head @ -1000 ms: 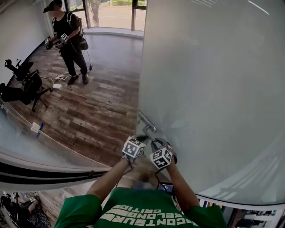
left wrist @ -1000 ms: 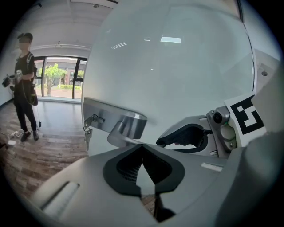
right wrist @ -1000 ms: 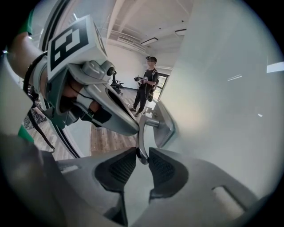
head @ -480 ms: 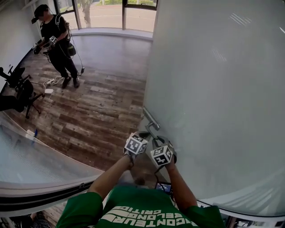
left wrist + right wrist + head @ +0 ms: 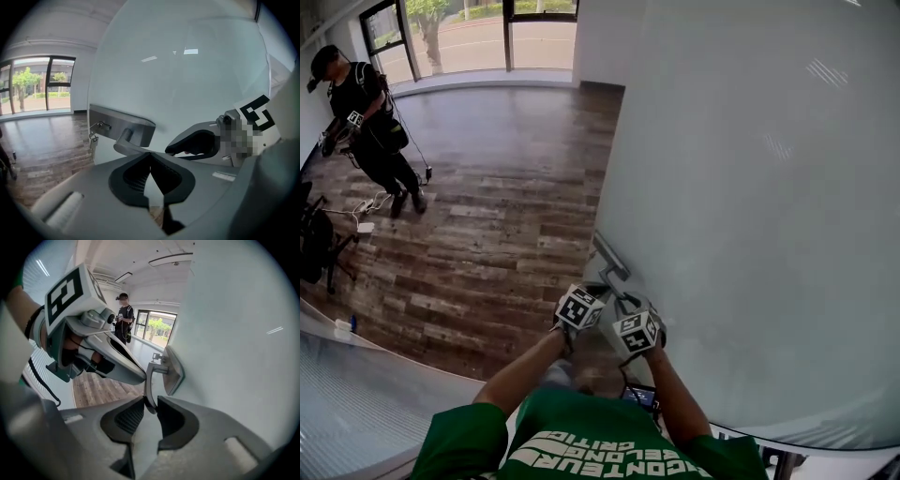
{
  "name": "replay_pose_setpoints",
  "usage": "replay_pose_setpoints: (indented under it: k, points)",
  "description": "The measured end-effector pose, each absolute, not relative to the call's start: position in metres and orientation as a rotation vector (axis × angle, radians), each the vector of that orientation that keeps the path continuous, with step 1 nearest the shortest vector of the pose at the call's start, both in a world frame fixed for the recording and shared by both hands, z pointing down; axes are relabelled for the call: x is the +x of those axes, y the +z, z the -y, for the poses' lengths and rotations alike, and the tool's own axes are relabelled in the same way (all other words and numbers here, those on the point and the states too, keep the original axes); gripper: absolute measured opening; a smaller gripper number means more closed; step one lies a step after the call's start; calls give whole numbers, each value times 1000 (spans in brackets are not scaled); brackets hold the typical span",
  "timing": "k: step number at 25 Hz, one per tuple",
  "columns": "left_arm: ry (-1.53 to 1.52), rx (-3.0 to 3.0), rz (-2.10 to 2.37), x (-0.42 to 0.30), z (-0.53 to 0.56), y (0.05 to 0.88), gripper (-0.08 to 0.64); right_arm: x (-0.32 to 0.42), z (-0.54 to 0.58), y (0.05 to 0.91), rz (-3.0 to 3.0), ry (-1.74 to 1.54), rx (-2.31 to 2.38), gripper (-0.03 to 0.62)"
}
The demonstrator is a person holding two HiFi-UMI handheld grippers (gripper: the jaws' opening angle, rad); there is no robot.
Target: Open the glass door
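My right claw (image 5: 150, 404) is narrow, clamped on the end of the handle (image 5: 150, 378). The lever runs down between its pads from the metal plate (image 5: 174, 367) on the glass door (image 5: 750, 187). My left claw (image 5: 150, 155) is closed tip to tip with nothing in it, sitting just short of that same lever and close beside the right one. Keys (image 5: 93, 137) hang at the end of the plate nearest the door's edge. In the head view the door fills the whole right side, and its edge runs up and away from the handle, which sits right by it. Left of that edge the wooden floor (image 5: 506, 216) is wide open. Another person (image 5: 361, 122) stands well off at far left, near the windows (image 5: 478, 42). A frosted panel (image 5: 384, 403) cuts across low on the left, beside my left arm.
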State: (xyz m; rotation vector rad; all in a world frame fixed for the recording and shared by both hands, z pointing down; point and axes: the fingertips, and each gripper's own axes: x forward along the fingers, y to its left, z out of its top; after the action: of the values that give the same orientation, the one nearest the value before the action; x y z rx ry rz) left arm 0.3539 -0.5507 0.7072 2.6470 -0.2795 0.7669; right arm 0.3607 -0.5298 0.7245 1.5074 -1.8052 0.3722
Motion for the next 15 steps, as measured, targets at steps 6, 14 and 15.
replay_pose_setpoints:
  k: [6, 14, 15]
  points:
    - [789, 2673, 171, 401, 566, 708, 18, 407, 544, 725, 1757, 423, 1554, 78]
    - [816, 2752, 79, 448, 579, 713, 18, 452, 554, 728, 1672, 450, 1588, 78]
    - [815, 2757, 68, 453, 581, 713, 18, 457, 555, 728, 1666, 456, 1595, 78]
